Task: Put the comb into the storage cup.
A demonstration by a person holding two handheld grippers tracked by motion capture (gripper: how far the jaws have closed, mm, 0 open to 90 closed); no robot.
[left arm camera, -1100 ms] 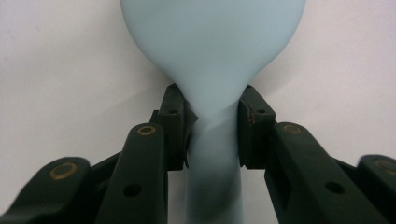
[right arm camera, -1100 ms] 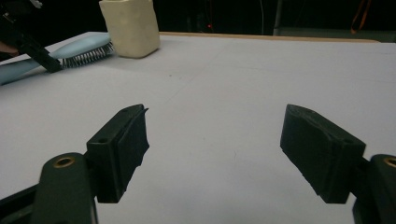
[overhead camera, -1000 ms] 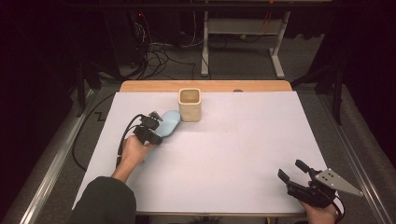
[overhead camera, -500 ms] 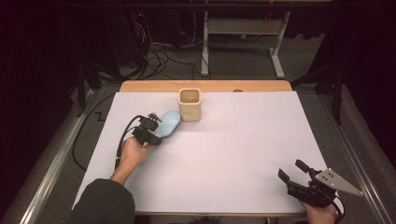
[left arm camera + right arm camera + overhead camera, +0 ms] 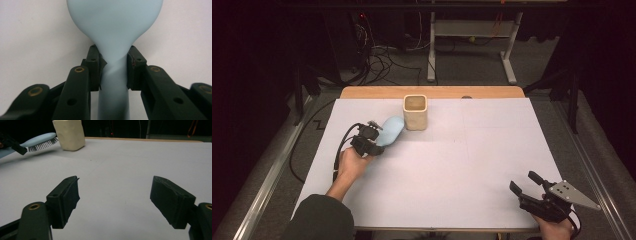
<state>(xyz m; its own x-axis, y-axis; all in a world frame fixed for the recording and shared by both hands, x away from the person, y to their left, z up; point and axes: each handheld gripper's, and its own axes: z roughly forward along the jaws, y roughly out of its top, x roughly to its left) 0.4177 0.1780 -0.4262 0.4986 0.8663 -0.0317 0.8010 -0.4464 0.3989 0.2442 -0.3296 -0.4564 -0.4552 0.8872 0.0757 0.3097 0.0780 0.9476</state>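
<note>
A light blue hairbrush [image 5: 391,131] hangs just above the white table [image 5: 462,165], left of a cream square cup [image 5: 415,112]. My left gripper [image 5: 374,135] is shut on its handle. In the left gripper view the pads [image 5: 94,67] pinch the narrow neck of the hairbrush [image 5: 115,25], whose oval head points away. The right gripper view shows the hairbrush [image 5: 40,140] level with its bristles down, close beside the cup [image 5: 70,133]. My right gripper [image 5: 523,181] rests at the near right corner, open, with nothing between the jaws [image 5: 115,192].
A wooden strip [image 5: 432,92] runs along the table's far edge. Beyond it, cables [image 5: 382,55] and a white metal frame [image 5: 472,40] sit on the dark floor. The person's left sleeve [image 5: 317,220] enters at the bottom left.
</note>
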